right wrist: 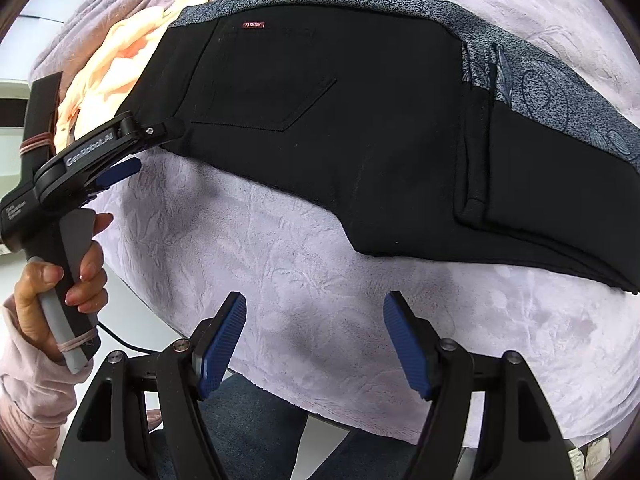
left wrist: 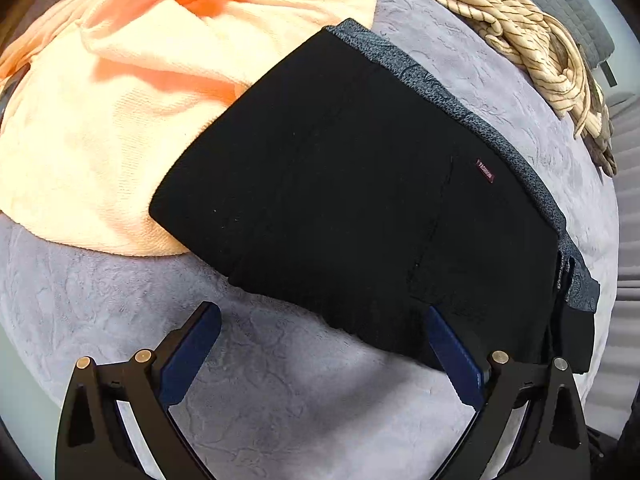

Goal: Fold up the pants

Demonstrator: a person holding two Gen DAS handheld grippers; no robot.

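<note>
Black pants (left wrist: 360, 200), folded, flat on the grey-lilac blanket (left wrist: 260, 360); far edge overlaps a peach towel (left wrist: 100, 120). Left gripper (left wrist: 324, 316): jaws spread, nothing between the pads, right finger over the pants' near edge (contact unclear). Right gripper (right wrist: 314, 312): jaws released, over bare blanket, pants just beyond the tips. Striped cloth (left wrist: 520, 40) well apart

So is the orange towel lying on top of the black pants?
No, the black pants lie over the edge of the orange towel.
</note>
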